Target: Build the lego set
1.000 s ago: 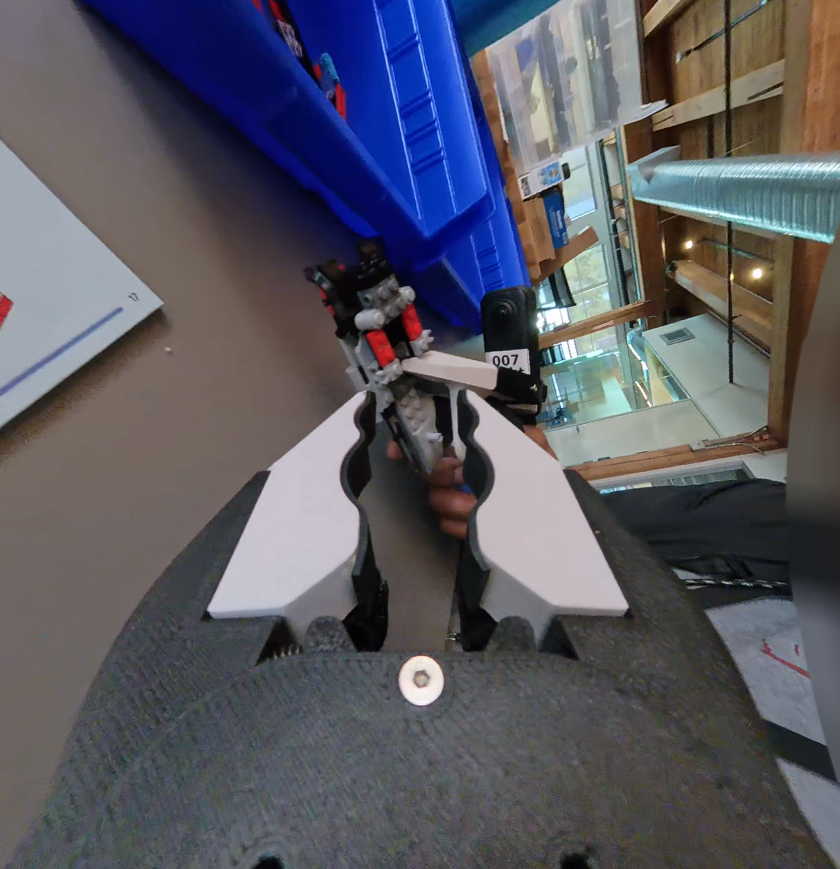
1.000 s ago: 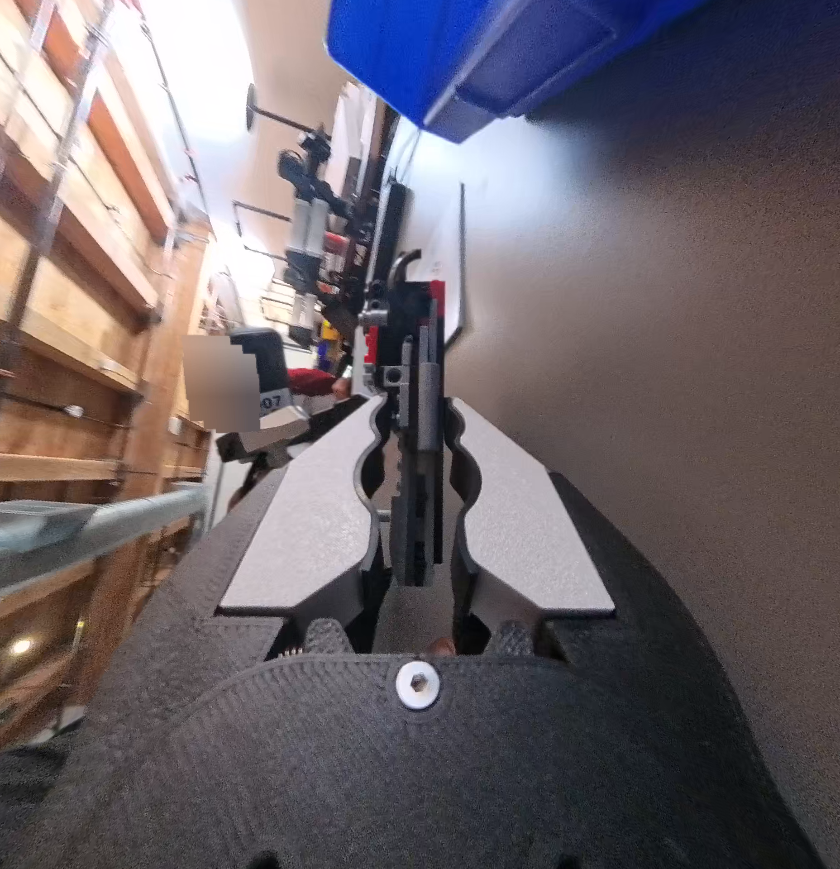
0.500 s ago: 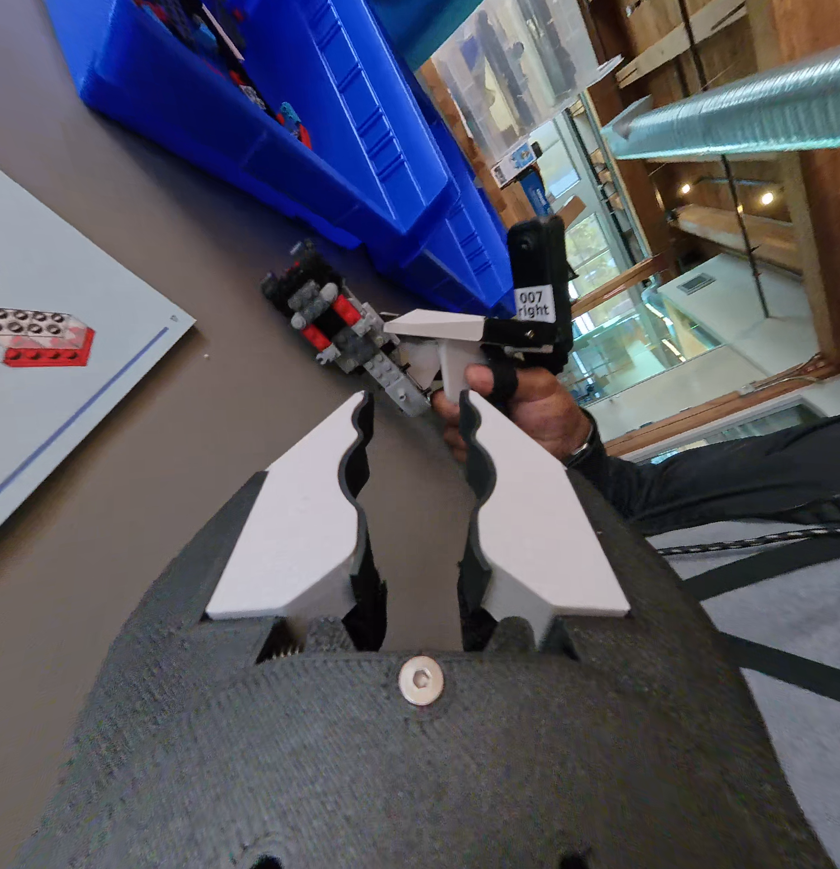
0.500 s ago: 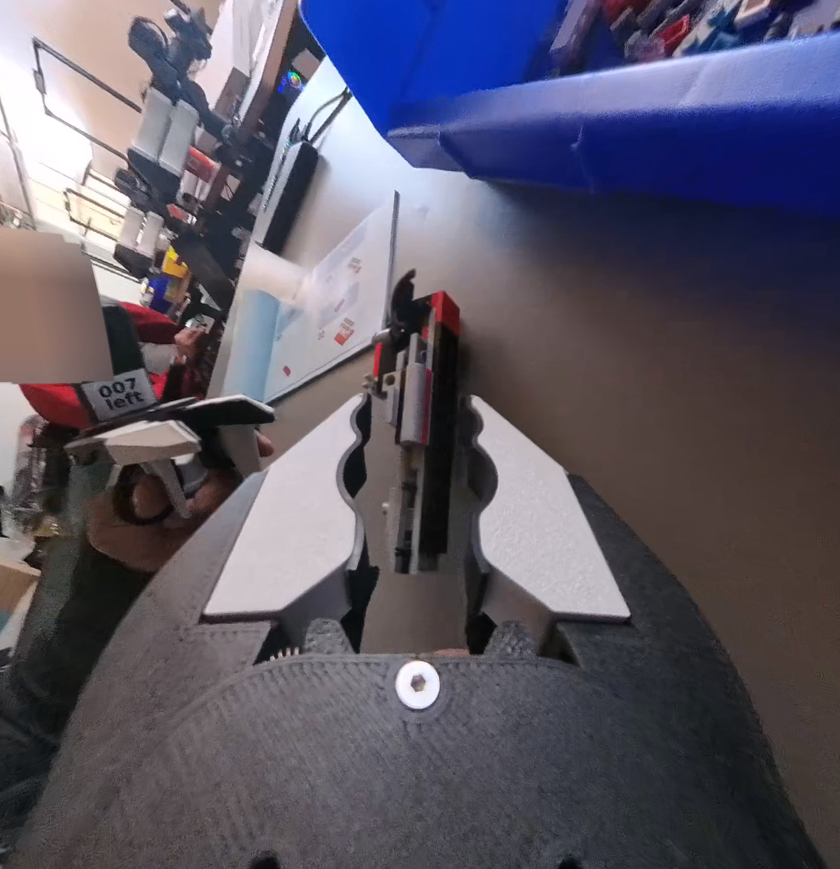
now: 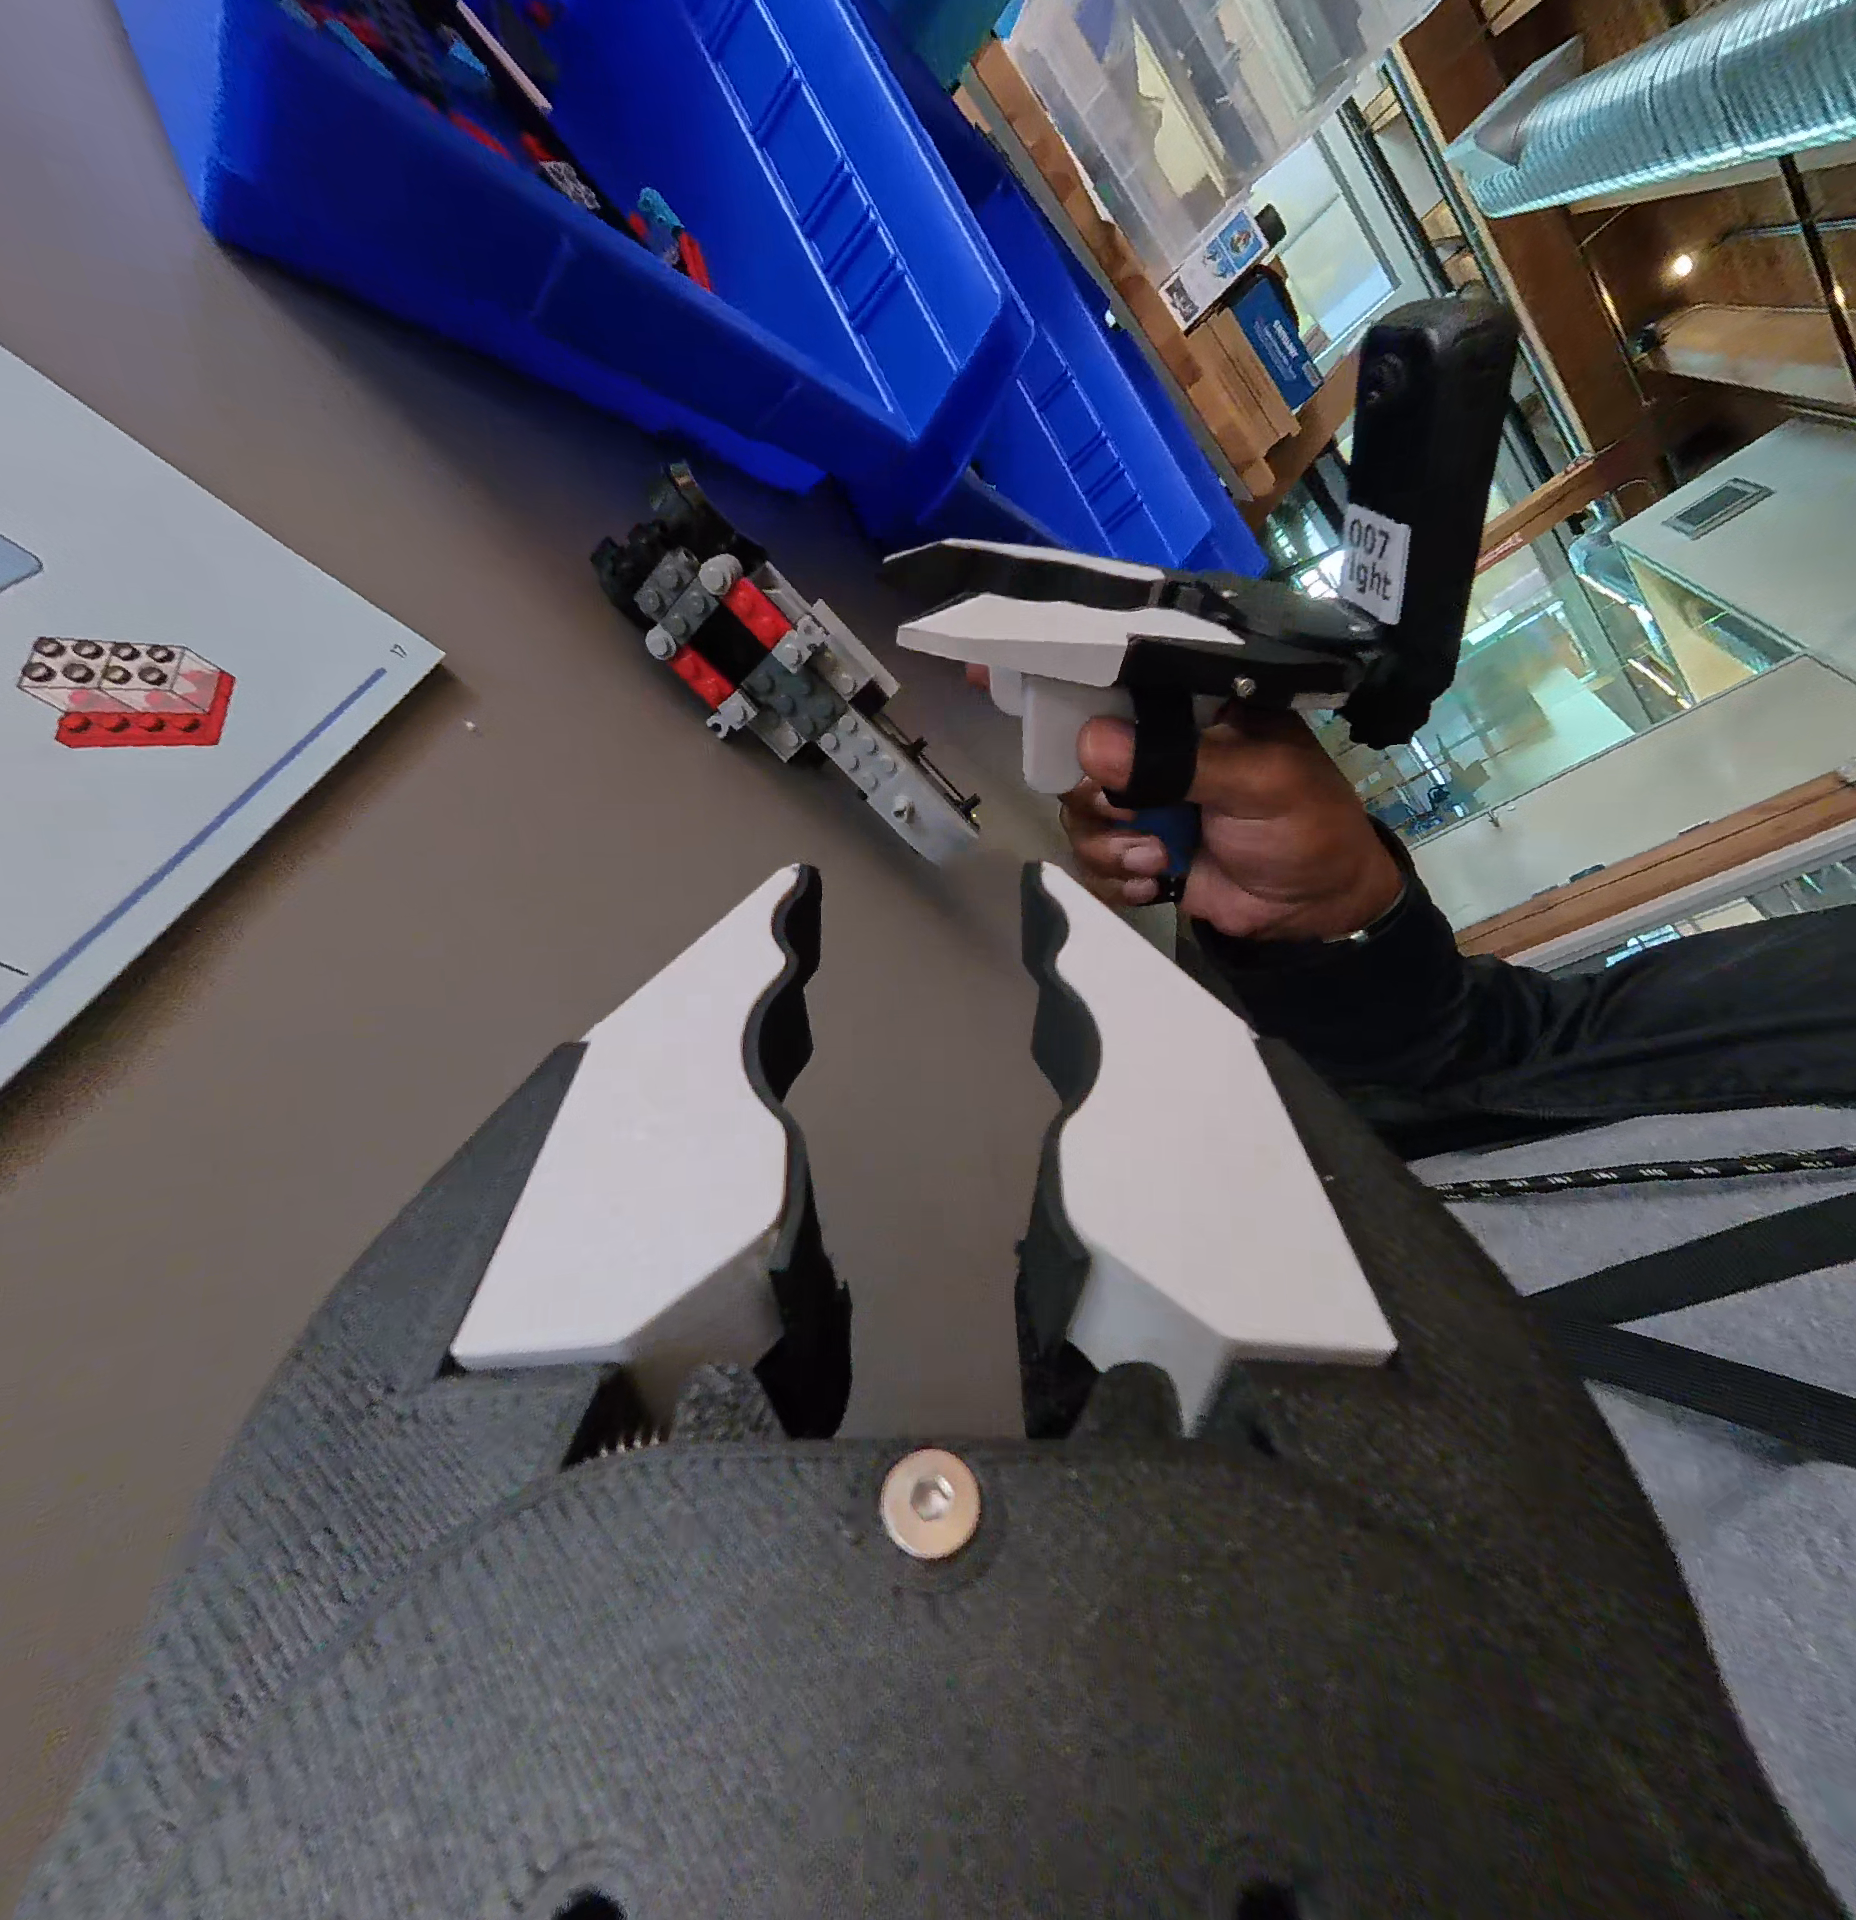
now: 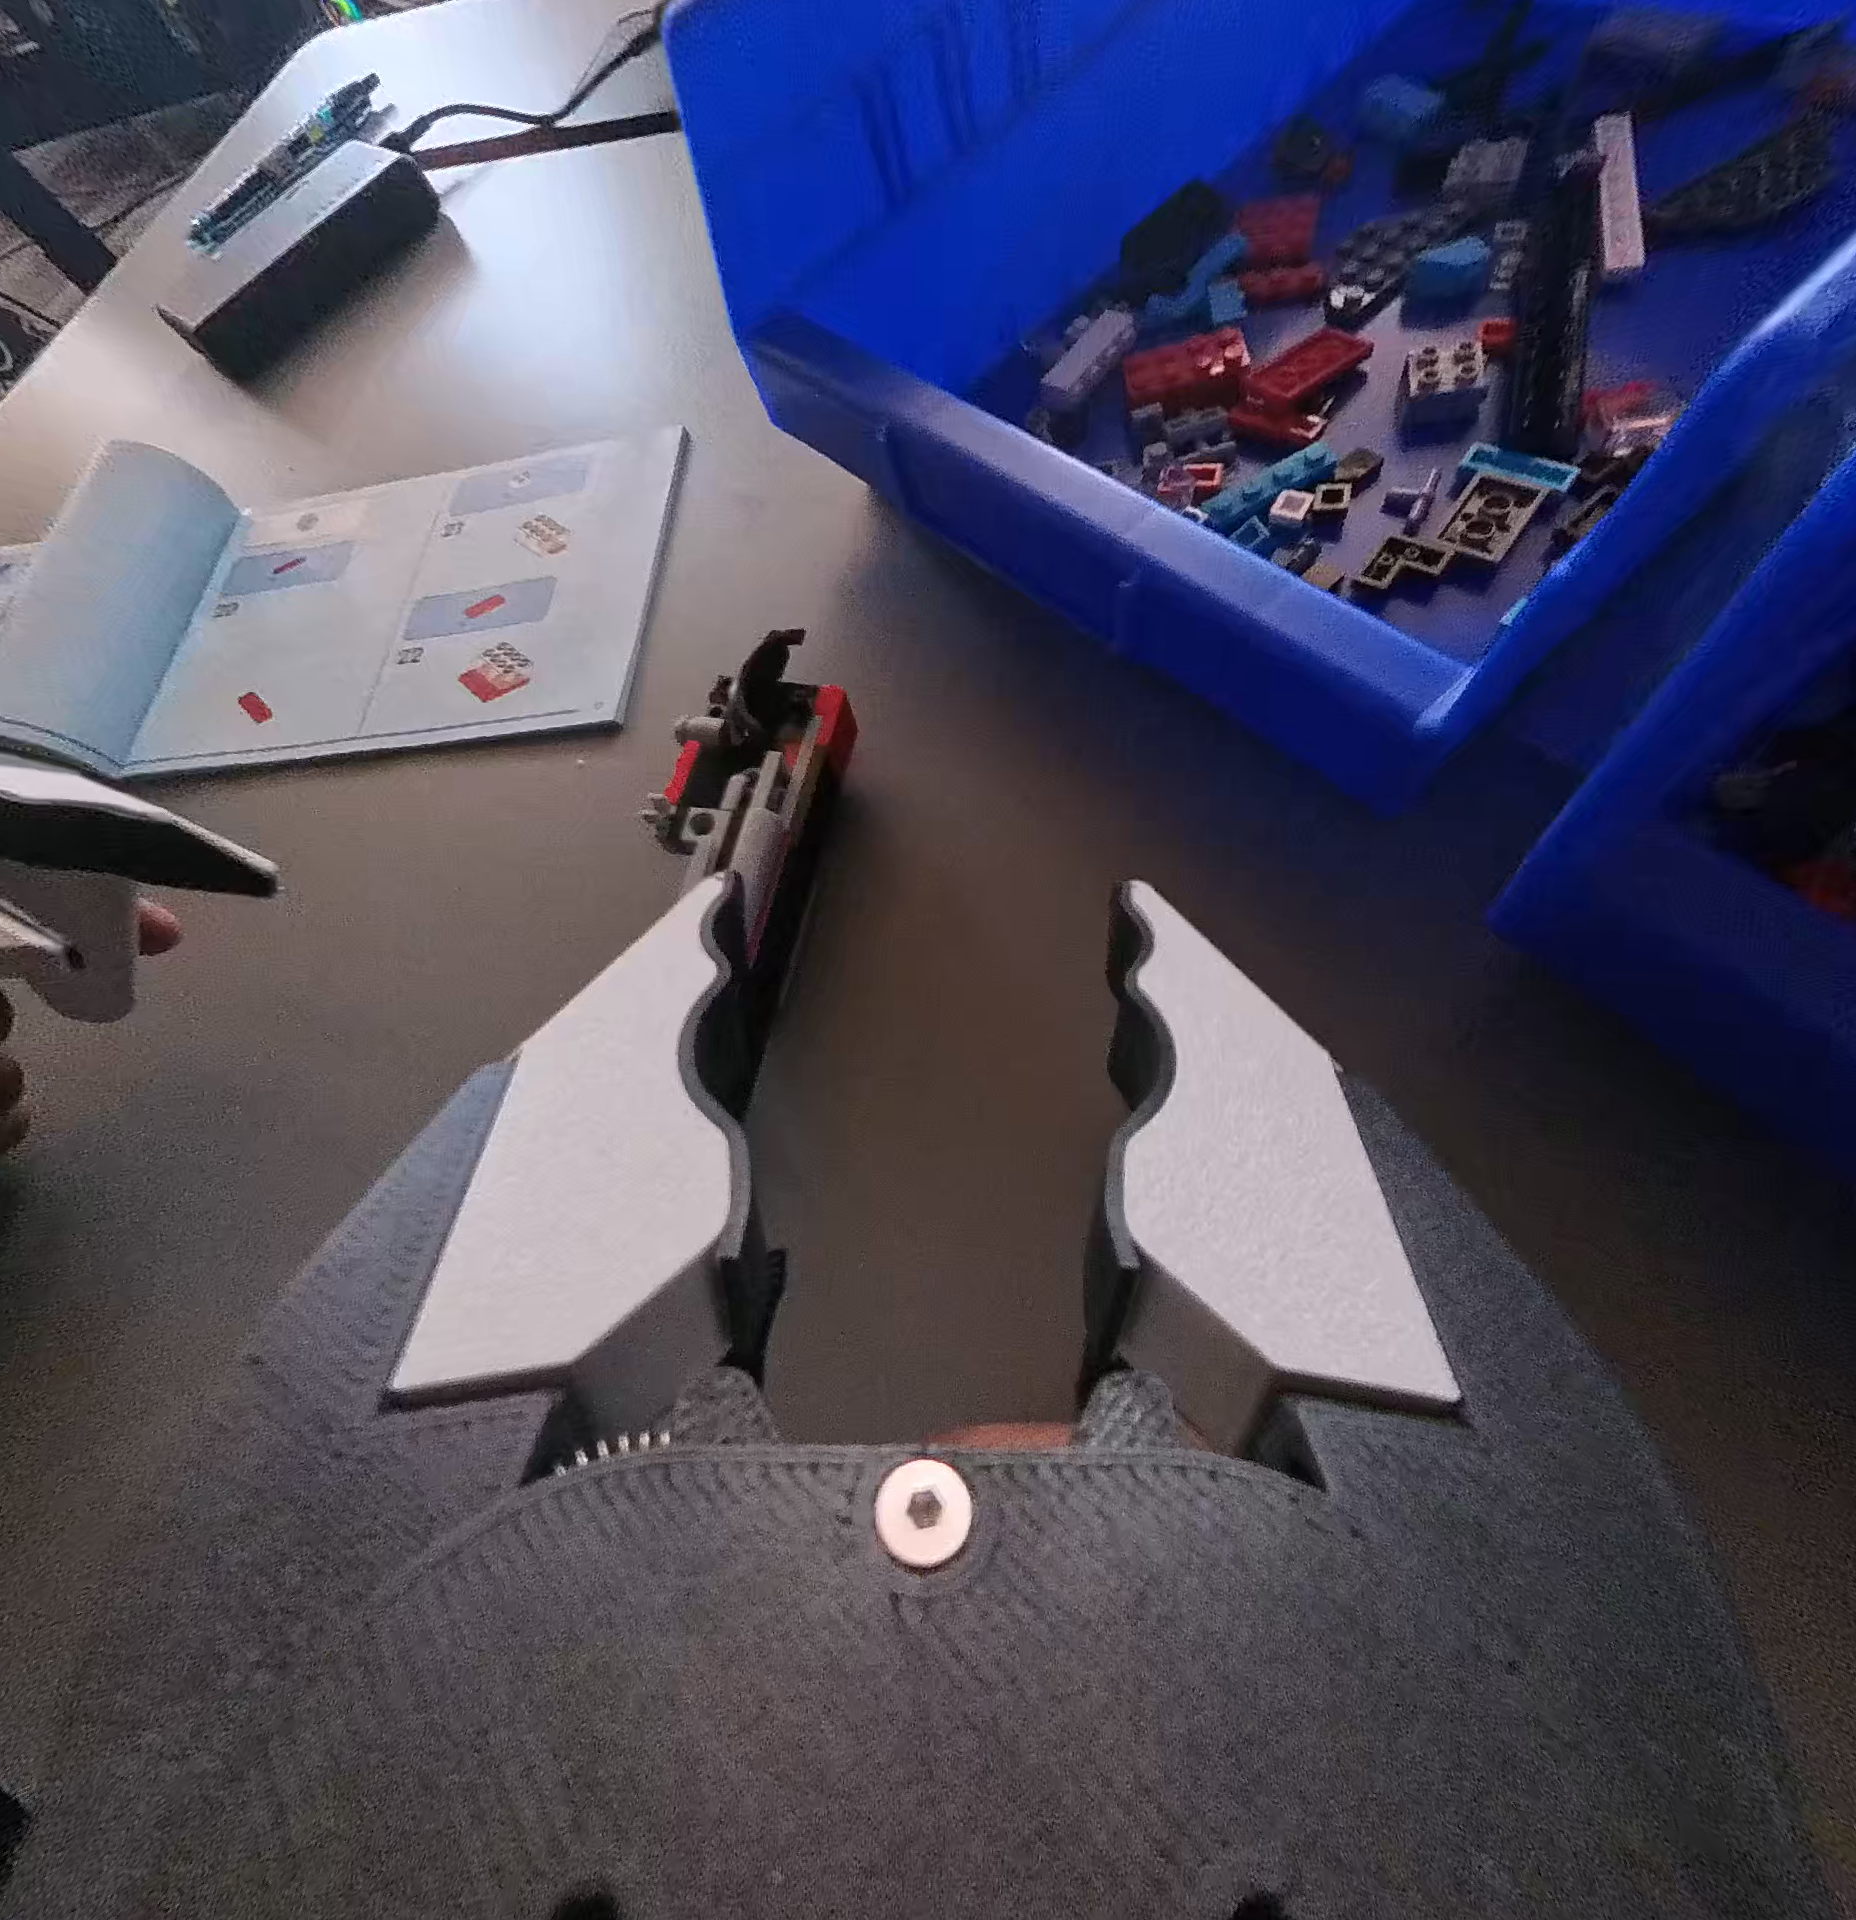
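Half-built grey, black and red lego model point(image 6: 763, 800) lies on brown table point(image 6: 955, 790), far from finished; loose bricks wait in blue plastic bin point(image 6: 1163, 582). My right gripper point(image 6: 929, 914) spread wide, empty, left finger alongside model. My left gripper point(image 5: 919, 894) parted, empty. Instruction booklet point(image 6: 384, 613) open beyond.

We note grey-brown table point(image 6: 955, 790): lego model point(image 6: 768, 790) lying flat mid-surface, open instruction booklet point(image 6: 384, 603) beside it, two blue bins point(image 6: 1111, 540) behind, black box point(image 6: 300, 249) far corner.
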Action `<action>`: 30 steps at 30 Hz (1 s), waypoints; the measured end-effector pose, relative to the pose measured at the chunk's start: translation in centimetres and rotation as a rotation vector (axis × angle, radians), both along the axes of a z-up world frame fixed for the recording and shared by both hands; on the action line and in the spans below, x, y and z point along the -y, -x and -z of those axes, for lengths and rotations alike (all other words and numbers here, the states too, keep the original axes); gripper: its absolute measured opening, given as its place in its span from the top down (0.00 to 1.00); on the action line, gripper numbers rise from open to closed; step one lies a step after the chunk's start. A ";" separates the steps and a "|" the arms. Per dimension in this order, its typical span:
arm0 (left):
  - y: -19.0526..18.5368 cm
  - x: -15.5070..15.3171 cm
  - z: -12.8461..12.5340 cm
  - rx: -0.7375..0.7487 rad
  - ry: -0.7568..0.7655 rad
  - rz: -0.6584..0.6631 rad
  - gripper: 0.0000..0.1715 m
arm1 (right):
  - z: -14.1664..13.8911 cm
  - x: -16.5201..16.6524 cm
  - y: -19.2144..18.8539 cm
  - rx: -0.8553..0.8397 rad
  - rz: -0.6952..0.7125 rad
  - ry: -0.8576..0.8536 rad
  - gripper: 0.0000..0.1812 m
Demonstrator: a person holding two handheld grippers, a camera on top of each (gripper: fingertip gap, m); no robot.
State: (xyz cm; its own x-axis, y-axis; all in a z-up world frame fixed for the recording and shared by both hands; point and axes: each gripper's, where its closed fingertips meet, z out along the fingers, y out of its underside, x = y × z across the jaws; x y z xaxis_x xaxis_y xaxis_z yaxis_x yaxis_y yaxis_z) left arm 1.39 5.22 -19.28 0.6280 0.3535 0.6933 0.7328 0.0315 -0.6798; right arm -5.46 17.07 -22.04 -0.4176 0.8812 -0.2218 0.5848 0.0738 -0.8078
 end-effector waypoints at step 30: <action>0.8 2.7 1.1 -0.093 0.091 -0.209 0.77 | -0.2 3.8 -3.3 0.099 -0.167 0.137 0.77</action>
